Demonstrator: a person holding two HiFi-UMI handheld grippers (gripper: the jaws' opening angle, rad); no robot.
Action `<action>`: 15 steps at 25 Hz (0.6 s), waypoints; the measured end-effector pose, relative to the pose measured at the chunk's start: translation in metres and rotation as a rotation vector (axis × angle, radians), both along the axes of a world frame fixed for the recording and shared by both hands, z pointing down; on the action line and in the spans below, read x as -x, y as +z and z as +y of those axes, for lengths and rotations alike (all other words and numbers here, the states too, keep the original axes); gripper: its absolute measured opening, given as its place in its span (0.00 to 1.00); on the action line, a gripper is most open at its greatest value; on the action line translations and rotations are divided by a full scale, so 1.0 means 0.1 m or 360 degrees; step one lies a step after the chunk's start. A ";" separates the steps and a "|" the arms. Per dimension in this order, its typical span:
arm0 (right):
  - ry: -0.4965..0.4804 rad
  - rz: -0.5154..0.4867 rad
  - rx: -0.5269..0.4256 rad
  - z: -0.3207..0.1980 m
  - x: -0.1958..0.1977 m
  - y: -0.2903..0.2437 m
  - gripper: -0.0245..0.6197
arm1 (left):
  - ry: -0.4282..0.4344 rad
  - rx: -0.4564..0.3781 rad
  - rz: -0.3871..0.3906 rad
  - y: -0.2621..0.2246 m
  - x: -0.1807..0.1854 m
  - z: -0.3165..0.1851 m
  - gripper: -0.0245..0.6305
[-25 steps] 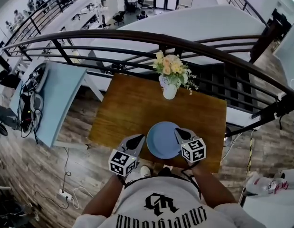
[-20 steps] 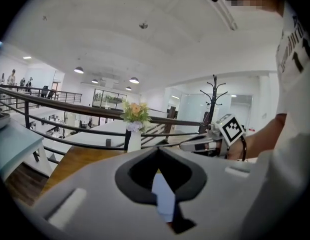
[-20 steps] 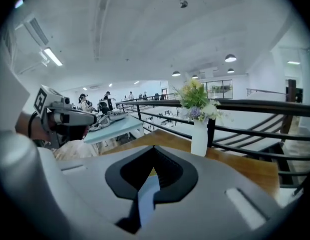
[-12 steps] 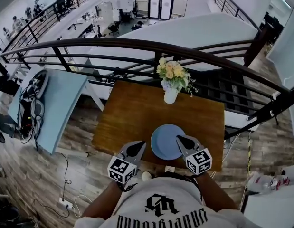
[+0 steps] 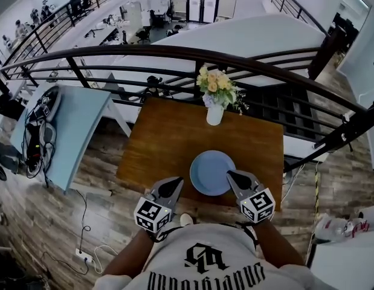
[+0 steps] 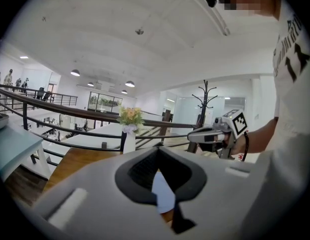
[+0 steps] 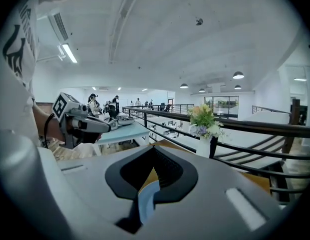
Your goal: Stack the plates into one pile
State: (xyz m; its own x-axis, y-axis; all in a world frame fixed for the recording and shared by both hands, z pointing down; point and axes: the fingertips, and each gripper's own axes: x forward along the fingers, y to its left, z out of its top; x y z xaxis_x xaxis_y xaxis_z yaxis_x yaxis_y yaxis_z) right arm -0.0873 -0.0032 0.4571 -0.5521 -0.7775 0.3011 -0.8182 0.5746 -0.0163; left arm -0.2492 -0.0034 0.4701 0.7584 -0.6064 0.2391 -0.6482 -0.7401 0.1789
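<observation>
Lying near the front edge of a wooden table (image 5: 168, 138), a blue plate (image 5: 209, 173) is seen from the head view; whether more than one plate is piled there cannot be told from above. A white vase (image 5: 214, 115) of flowers (image 5: 217, 82) is set upright at the table's far edge, well apart from the plate and just before a dark railing (image 5: 174, 52). A pale blue bench (image 5: 75, 122) strewn with cables is placed to the left, well apart from the table. The left gripper (image 5: 176, 181) is held just beside the plate's left rim, over the table's front edge, with its tip apart from the rim. In the left gripper view its jaws are brought together at the tips with nothing gripped, and a sliver of the plate is glimpsed through the slot behind them. The right gripper (image 5: 230, 174) is held at the plate's right side, its tip overlapping the rim as seen from above; whether the rim is touched cannot be judged. Its jaws are likewise closed tip to tip on nothing, and the plate is seen below through the slot. Both grippers are pointed toward the vase, and each is caught in the other's view.
</observation>
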 end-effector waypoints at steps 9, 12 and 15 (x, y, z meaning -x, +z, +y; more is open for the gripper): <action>-0.0043 0.0002 -0.0020 0.49 -0.49 -0.03 0.04 | 0.0002 -0.0015 -0.0015 -0.05 -0.47 0.48 0.11; -0.0065 0.0001 -0.0012 0.70 -0.69 0.00 0.04 | 0.0036 -0.0018 -0.0038 -0.04 -0.71 0.70 0.11; -0.0083 0.0008 -0.0012 0.96 -0.93 0.01 0.04 | 0.0040 -0.0041 -0.0038 -0.06 -0.97 0.95 0.11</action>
State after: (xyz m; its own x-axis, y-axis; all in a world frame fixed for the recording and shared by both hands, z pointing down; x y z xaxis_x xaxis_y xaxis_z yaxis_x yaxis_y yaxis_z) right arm 0.0060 0.0924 0.4582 -0.5906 -0.7498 0.2984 -0.7871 0.6168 -0.0080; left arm -0.1523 0.0911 0.4644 0.7679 -0.5931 0.2419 -0.6330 -0.7605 0.1446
